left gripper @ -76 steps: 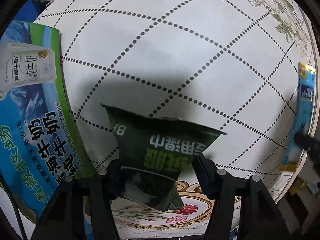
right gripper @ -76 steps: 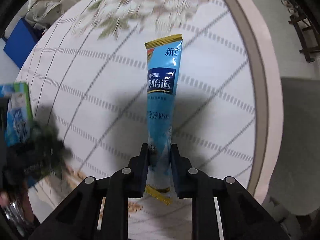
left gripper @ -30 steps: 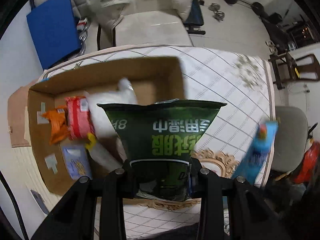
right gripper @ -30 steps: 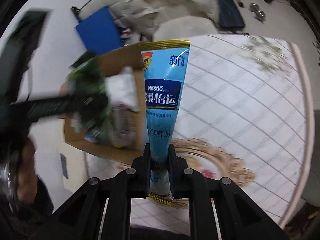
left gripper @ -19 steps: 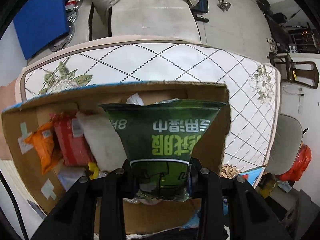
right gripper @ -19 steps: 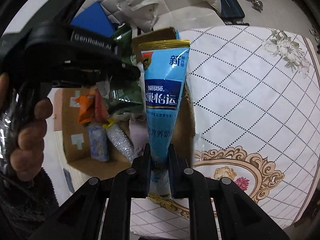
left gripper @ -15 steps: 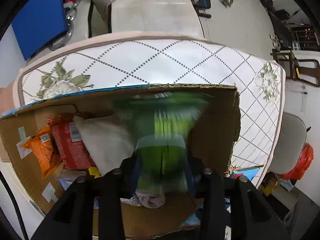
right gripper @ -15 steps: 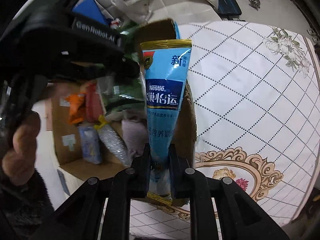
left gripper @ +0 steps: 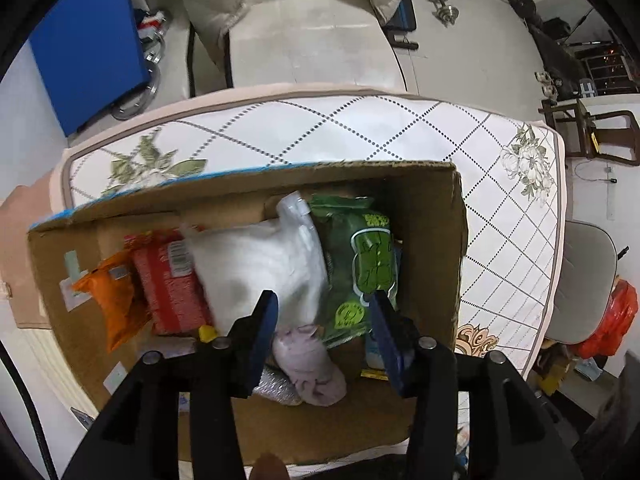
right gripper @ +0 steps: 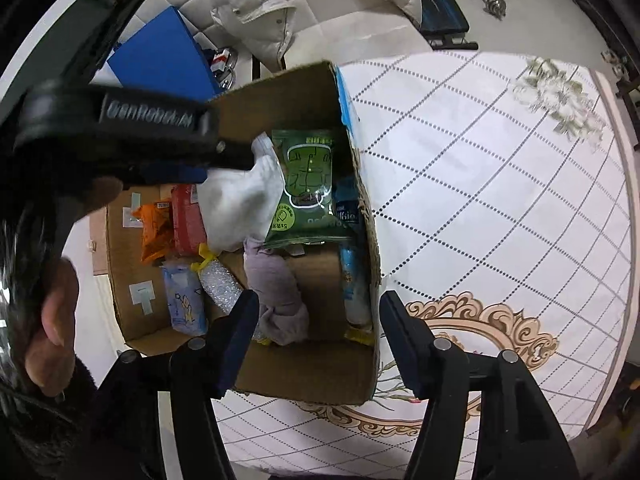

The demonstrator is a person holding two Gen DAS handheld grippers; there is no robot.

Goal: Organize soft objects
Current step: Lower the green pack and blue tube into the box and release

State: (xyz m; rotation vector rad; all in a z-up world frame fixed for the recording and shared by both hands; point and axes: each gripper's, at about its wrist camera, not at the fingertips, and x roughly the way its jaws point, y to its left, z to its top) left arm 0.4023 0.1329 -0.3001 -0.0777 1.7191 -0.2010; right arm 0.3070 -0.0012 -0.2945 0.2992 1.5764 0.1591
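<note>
An open cardboard box [left gripper: 432, 208] [right gripper: 320, 376] stands on the white quilted table. The green packet [left gripper: 362, 256] [right gripper: 308, 184] lies inside it at the right, against a white pouch [left gripper: 256, 264] [right gripper: 240, 200]. The blue Nestle packet [right gripper: 354, 276] lies along the box's right wall. My left gripper [left gripper: 324, 316] is open and empty above the box; its body [right gripper: 120, 128] also shows in the right wrist view. My right gripper [right gripper: 316, 312] is open and empty above the box's near end.
The box also holds an orange packet [left gripper: 112, 300], a red packet [left gripper: 168, 280], a lilac cloth [right gripper: 276, 288], a silver packet [right gripper: 220, 284] and a pale blue packet [right gripper: 182, 296]. A grey chair [left gripper: 584, 280] stands right of the table. A blue panel [left gripper: 88, 40] leans at the back left.
Both grippers have opened over the box. The green packet has dropped from the left gripper into the box, and the blue Nestle packet has dropped from the right gripper along the right wall.
</note>
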